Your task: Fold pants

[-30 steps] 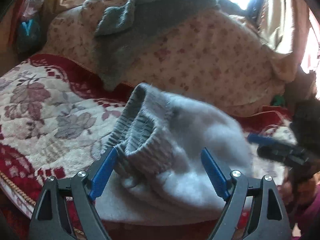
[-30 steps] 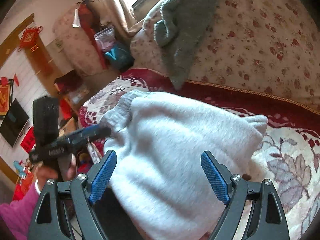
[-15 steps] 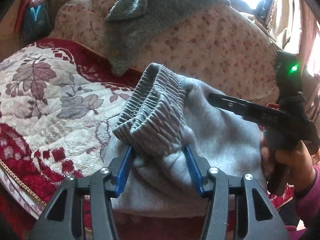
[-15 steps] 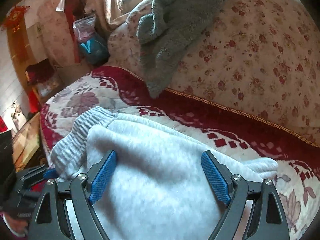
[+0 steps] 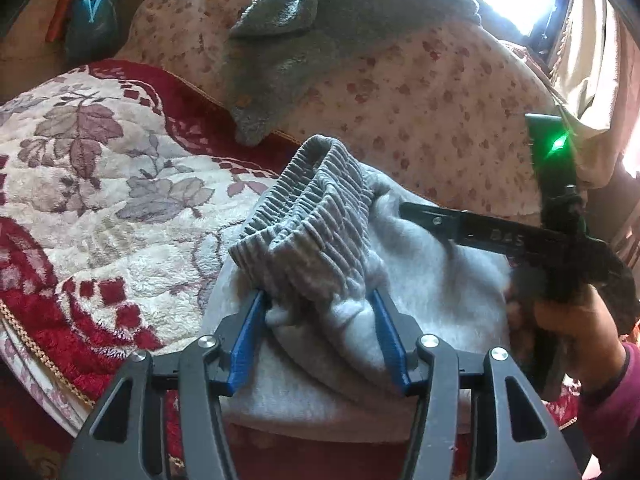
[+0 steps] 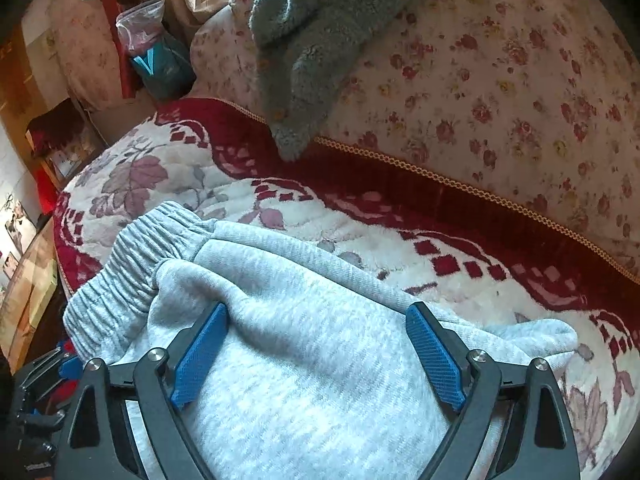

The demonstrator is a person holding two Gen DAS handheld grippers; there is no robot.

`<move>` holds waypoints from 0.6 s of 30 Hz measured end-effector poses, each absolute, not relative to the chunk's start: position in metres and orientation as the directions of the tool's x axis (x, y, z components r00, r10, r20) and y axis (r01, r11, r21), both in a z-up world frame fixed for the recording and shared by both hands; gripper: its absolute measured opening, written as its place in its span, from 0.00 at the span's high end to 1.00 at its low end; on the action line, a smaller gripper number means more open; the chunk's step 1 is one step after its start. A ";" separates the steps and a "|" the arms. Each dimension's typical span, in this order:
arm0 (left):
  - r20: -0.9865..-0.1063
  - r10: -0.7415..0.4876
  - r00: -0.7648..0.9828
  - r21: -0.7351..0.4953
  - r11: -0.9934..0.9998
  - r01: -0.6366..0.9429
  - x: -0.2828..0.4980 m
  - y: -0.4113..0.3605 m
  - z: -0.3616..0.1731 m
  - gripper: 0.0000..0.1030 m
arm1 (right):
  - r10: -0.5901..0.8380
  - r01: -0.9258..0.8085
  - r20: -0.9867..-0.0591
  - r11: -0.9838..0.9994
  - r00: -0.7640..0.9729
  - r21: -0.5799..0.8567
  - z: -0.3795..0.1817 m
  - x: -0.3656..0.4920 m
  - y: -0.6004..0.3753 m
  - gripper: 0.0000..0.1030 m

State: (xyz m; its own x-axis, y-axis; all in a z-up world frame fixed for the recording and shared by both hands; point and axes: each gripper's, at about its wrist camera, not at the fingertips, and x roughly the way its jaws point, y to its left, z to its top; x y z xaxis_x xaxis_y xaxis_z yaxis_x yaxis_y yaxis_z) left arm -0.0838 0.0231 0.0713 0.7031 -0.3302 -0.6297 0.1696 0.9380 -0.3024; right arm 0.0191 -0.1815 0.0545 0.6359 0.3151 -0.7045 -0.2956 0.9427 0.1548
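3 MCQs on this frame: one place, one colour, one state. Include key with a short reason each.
1. Where does the dark grey towel lie?
A. Draped over the floral sofa back
B. Flat on the red floral blanket
C. Under the pants

2. What colour are the pants?
A. Navy
B. Light grey
C. Beige

3. What is the left gripper doing?
A. Open above the blanket
B. Clamped on the towel
C. Shut on the fabric below the waistband

Key: 1 A, it hangs down the backrest; 2 B, pale grey fleece in both views; 3 C, blue pads pinch bunched fabric, while the right gripper is open.
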 end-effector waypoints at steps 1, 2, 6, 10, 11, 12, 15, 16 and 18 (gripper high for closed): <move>-0.630 -0.323 0.706 -0.297 0.941 0.165 -0.085 0.022 0.072 0.46 | 0.318 -0.295 -0.697 0.942 0.643 0.158 0.057 0.016 -0.183 0.09; -0.630 -0.310 0.712 -0.285 0.945 0.160 -0.086 0.020 0.074 0.46 | 0.318 -0.294 -0.692 0.943 0.648 0.158 0.060 0.012 -0.184 0.09; -0.632 -0.267 0.727 -0.245 0.959 0.139 -0.091 0.013 0.080 0.40 | 0.328 -0.296 -0.681 0.940 0.654 0.169 0.068 -0.004 -0.190 0.09; -0.623 -0.230 0.748 -0.208 0.970 0.125 -0.097 0.007 0.090 0.28 | 0.350 -0.303 -0.672 0.933 0.652 0.192 0.074 -0.022 -0.200 0.08; -0.617 -0.224 0.754 -0.201 0.972 0.124 -0.099 0.006 0.093 0.28 | 0.349 -0.305 -0.673 0.933 0.652 0.189 0.075 -0.026 -0.202 0.08; -0.612 -0.215 0.761 -0.190 0.974 0.122 -0.101 0.004 0.096 0.26 | 0.348 -0.308 -0.671 0.933 0.655 0.183 0.075 -0.031 -0.203 0.08; -0.602 -0.189 0.776 -0.164 0.980 0.111 -0.105 -0.001 0.102 0.21 | 0.342 -0.322 -0.664 0.933 0.665 0.159 0.078 -0.046 -0.204 0.08; -0.600 -0.189 0.778 -0.166 0.980 0.110 -0.106 -0.002 0.104 0.21 | 0.348 -0.325 -0.662 0.932 0.664 0.164 0.078 -0.052 -0.206 0.08; -0.596 -0.191 0.780 -0.170 0.979 0.110 -0.108 -0.004 0.108 0.21 | 0.361 -0.325 -0.659 0.928 0.660 0.183 0.079 -0.058 -0.210 0.07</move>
State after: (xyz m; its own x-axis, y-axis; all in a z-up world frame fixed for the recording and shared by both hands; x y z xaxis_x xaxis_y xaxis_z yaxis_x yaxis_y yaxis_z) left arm -0.1080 -0.0036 0.1078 0.7798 -0.1913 -0.5960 0.1101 0.9792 -0.1703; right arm -0.0580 -0.2097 0.0792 0.6595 0.3611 -0.6593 -0.3253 0.9278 0.1828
